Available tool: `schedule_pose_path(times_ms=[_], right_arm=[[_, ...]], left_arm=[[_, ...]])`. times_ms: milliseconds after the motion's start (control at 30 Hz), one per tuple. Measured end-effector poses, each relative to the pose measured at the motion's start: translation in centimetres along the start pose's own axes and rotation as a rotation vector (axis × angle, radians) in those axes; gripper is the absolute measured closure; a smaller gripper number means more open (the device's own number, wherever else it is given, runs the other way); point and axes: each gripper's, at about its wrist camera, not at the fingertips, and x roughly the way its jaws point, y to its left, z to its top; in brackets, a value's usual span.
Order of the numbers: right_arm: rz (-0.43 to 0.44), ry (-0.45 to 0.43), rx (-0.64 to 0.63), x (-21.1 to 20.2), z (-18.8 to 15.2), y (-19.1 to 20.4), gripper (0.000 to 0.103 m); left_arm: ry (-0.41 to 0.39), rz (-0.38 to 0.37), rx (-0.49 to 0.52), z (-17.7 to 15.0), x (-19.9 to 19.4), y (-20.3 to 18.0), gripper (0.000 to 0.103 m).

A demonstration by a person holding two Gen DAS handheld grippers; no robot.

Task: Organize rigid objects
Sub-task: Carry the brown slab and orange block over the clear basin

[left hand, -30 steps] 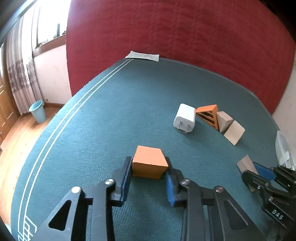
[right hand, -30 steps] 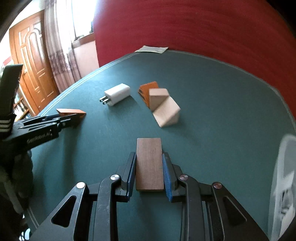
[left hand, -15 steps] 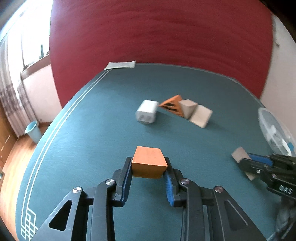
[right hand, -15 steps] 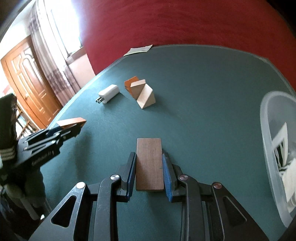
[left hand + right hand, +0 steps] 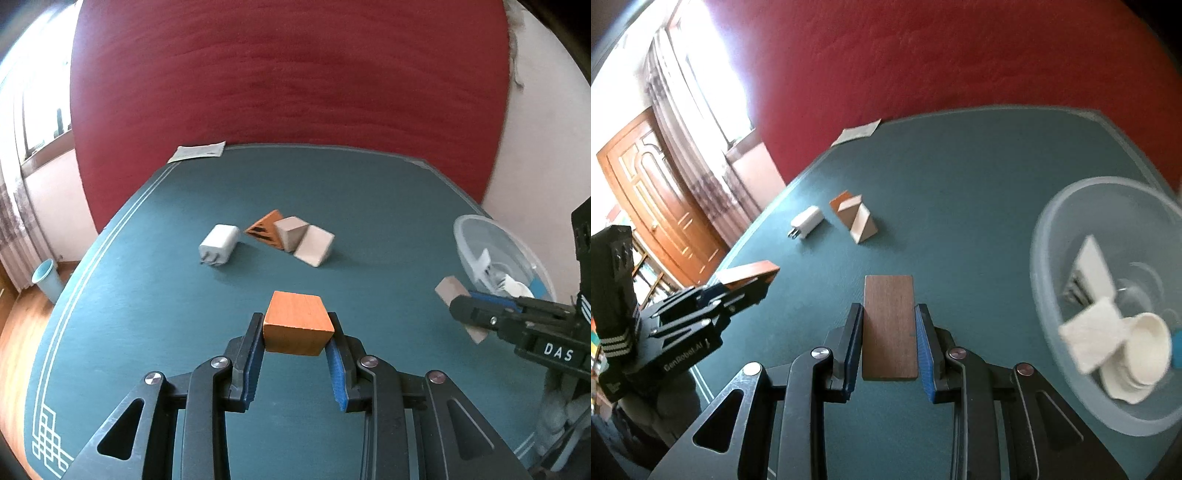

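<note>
My left tongs point(image 5: 298, 334) are pinching an orange wooden cube point(image 5: 298, 322), lifted off the green felt worktop point(image 5: 369, 206). My right tongs point(image 5: 889, 332) are clamped on a flat dark-brown wooden slab point(image 5: 889, 326), also off the surface. A clear plastic bowl point(image 5: 1047, 236) sits just right of them, with white items inside. Mid-worktop: a white plug adapter point(image 5: 218, 244), then an orange wooden wedge point(image 5: 266, 229) touching two pale wooden wedges point(image 5: 303, 240) in a row.
</note>
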Motion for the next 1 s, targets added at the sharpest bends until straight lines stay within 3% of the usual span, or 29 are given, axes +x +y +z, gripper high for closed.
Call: schedule_pose_path(times_ms=[400,833,1000], right_arm=[[-0.154,-0.110,0.115,-5.3,-0.3,-6.0,0.075],[-0.399,-0.222,0.199,-8.8,-1.0,-12.5,0.073],[-0.414,-0.240,0.212,-9.7,-1.5,-13.3,0.071]], left_arm=[[-0.002,-0.020,0.045,1.2,-0.4,-4.7,0.070],[-0.016,-0.070,0.139,2.9,-0.1,-10.8,0.070],[-0.009,-0.112,0.168,3.6,0.5,-13.3,0.070]])
